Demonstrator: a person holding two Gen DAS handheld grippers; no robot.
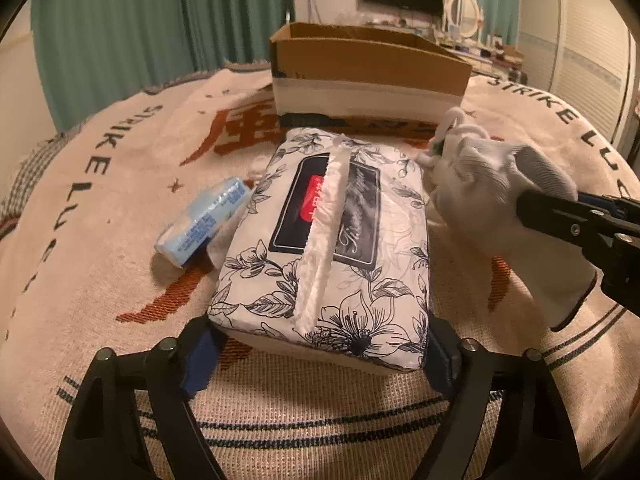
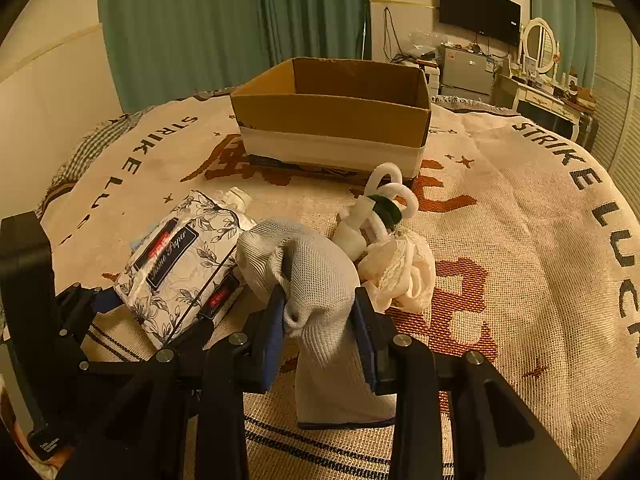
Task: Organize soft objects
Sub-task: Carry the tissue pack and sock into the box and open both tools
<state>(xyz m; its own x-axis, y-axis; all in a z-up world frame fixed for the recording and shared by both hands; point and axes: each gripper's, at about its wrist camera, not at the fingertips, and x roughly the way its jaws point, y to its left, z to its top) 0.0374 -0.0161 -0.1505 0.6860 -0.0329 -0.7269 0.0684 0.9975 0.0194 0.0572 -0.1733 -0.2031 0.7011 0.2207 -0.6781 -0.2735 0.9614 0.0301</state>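
My left gripper [image 1: 320, 354] is shut on the near end of a floral tissue pack [image 1: 332, 240], whose near end is raised off the blanket. The pack also shows in the right wrist view [image 2: 180, 268]. My right gripper [image 2: 320, 320] is shut on a white knit glove [image 2: 316, 280], which also shows in the left wrist view [image 1: 492, 196] with the right gripper [image 1: 520, 202] on it. A small blue tissue packet [image 1: 204, 220] lies left of the floral pack. A cream lace cloth [image 2: 404, 276] and a white looped item with a dark band [image 2: 376, 208] lie beyond the glove.
An open cardboard box [image 2: 332, 120] stands at the back middle of the blanket, and it shows in the left wrist view [image 1: 368, 72] too. The printed beige blanket [image 2: 520, 240] covers the bed. Green curtains, a TV and a dresser stand behind.
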